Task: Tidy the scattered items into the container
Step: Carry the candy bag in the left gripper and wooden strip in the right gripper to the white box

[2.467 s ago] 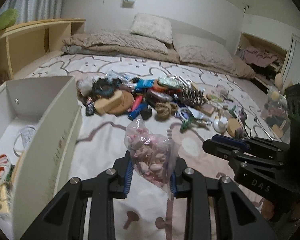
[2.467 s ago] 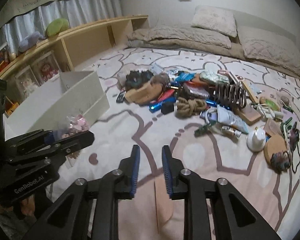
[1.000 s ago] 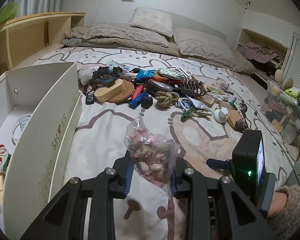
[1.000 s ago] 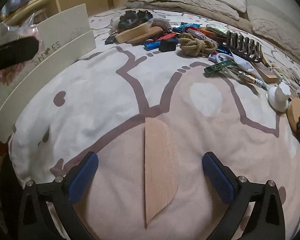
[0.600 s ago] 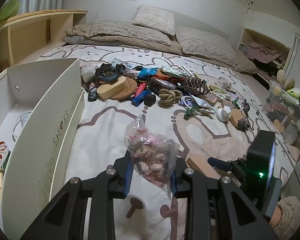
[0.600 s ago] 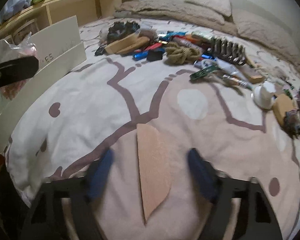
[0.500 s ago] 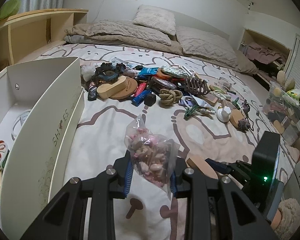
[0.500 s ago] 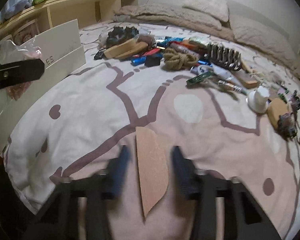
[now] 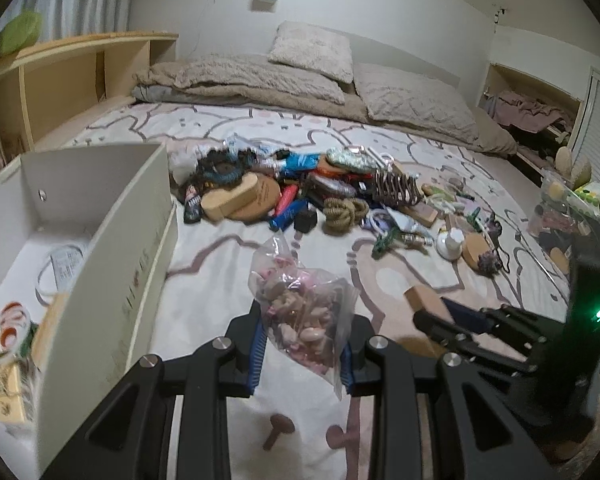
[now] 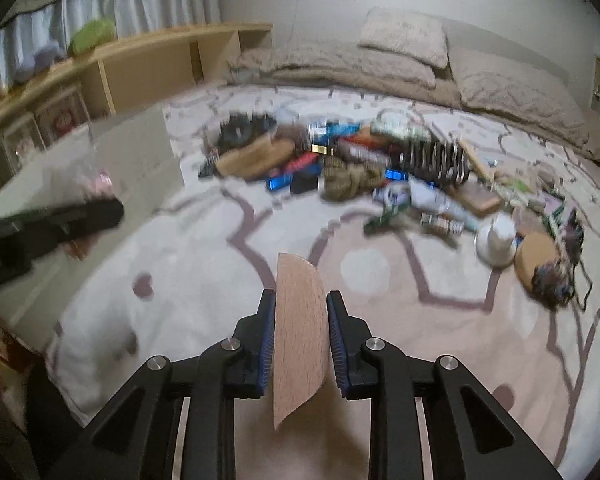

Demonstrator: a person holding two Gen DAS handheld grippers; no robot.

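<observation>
In the left wrist view my left gripper [image 9: 302, 336] is shut on a clear bag of small pink pieces [image 9: 300, 304], held above the bedspread just right of the white open box [image 9: 136, 216]. My right gripper [image 10: 301, 300] has its jaws closing on a flat half-round wooden piece [image 10: 298, 344], both blue pads against its faces, and the piece hangs clear of the bed. The left wrist view also has that wooden piece [image 9: 420, 296] and the right gripper [image 9: 448, 314] at lower right. The scattered pile [image 9: 300, 192] lies mid-bed.
Tape rolls [image 9: 8, 320] and a coiled cable lie inside the box. Beige pillows and a folded blanket [image 9: 300, 76] sit at the bed's head. A wooden shelf [image 10: 148, 64] runs along the left. A clear bin of items [image 9: 564, 216] stands off the right edge.
The right gripper's jaws went from wide apart around the wooden piece lying on the bed to pressed on it, and lifted it. The left gripper kept holding the bag, nearly still.
</observation>
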